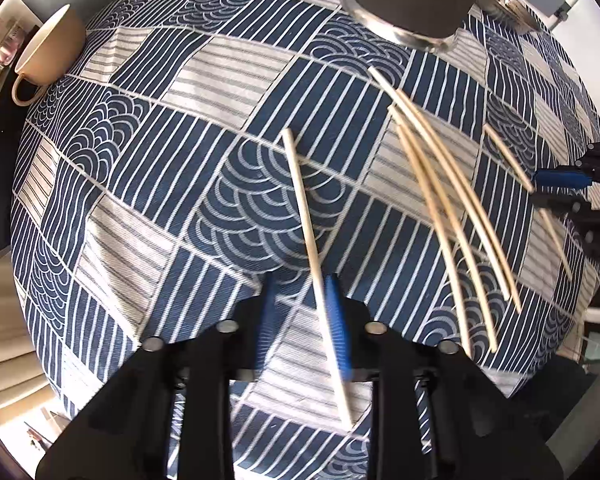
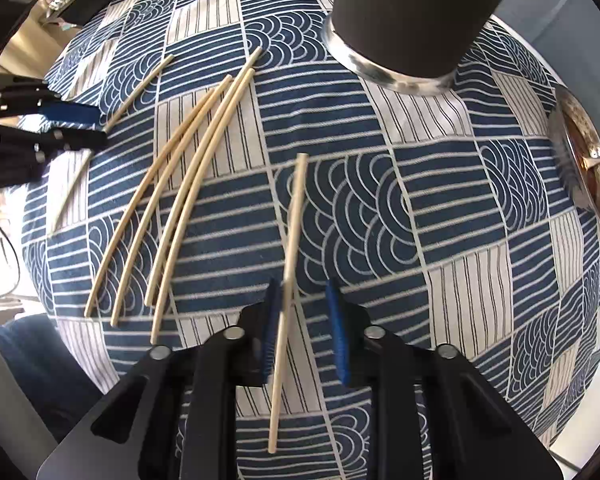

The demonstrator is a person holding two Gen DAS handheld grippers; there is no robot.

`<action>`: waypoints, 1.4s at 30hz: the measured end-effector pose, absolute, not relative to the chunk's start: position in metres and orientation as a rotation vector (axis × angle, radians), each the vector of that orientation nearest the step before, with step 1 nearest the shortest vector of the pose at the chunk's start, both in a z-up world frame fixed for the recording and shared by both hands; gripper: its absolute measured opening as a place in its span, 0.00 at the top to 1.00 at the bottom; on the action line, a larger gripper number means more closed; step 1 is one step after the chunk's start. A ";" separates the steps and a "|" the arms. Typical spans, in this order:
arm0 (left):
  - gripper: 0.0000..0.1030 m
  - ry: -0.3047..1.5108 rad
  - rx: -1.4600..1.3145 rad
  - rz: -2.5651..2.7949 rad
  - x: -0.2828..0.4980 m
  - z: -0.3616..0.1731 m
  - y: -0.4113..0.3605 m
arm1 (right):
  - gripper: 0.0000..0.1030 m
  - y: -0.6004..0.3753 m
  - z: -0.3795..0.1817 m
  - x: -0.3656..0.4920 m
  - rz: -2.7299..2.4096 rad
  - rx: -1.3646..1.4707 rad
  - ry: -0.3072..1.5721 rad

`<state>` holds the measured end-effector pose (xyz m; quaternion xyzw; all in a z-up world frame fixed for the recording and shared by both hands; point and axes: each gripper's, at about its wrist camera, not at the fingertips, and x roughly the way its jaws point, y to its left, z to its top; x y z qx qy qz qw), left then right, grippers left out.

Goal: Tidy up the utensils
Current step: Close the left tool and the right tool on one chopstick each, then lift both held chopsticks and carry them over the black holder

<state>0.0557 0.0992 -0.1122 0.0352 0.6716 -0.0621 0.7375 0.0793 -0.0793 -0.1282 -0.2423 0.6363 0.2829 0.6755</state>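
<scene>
Both grippers' fingers spread, each straddling a loose chopstick: left gripper [image 1: 304, 312] over one [image 1: 306, 224], right gripper [image 2: 306, 320] over another [image 2: 290, 256]. Four more [image 2: 172, 196] lie mid-tablecloth [image 2: 440, 208]. Pick-up step; next, close, lift, carry to dark cup [image 2: 412, 12] at far edge.

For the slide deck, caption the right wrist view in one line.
Right gripper open astride one chopstick; four more lie left on the patterned cloth, dark holder ahead.

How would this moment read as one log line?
left gripper: open around left chopstick | right gripper: open around right chopstick | four chopsticks: loose on tablecloth
</scene>
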 end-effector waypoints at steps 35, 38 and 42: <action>0.95 1.299 0.140 0.000 0.066 0.007 0.095 | 0.96 -0.111 -0.025 0.116 0.771 -0.317 1.248; 0.95 1.255 0.150 -0.010 0.078 0.025 0.088 | 0.96 -0.113 0.002 0.130 0.782 -0.265 1.176; 0.95 1.195 0.167 -0.025 0.098 0.049 0.075 | 0.96 -0.114 0.035 0.146 0.803 -0.193 1.089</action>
